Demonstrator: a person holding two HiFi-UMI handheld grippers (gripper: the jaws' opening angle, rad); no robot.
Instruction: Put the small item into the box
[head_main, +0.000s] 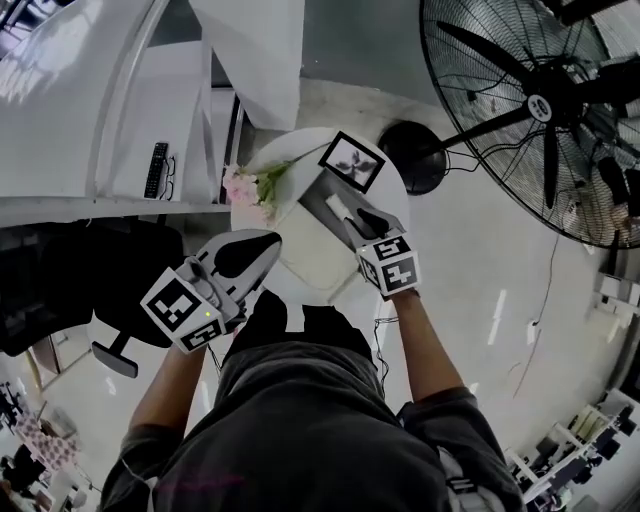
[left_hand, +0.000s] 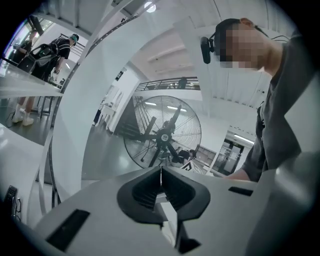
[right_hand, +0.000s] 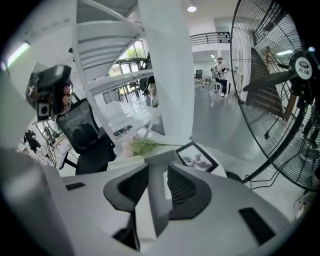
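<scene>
A narrow grey box (head_main: 322, 205) lies on the round white table (head_main: 300, 268), with a small white item (head_main: 337, 208) resting in or on it. My right gripper (head_main: 368, 222) is at the box's near end. In the right gripper view the grey box (right_hand: 156, 200) stands between the jaws of the right gripper (right_hand: 157, 167), and both pads look pressed against its sides. My left gripper (head_main: 268, 242) hovers over the table's near left edge, away from the box. Its jaws (left_hand: 161, 172) meet at the tips with nothing between them.
Pink flowers (head_main: 248, 186) lie at the table's left, and a black picture frame (head_main: 352, 161) sits at its far edge. A large floor fan (head_main: 545, 105) with a round base (head_main: 412, 155) stands to the right. A black office chair (head_main: 110, 290) and a white desk (head_main: 90, 130) are on the left.
</scene>
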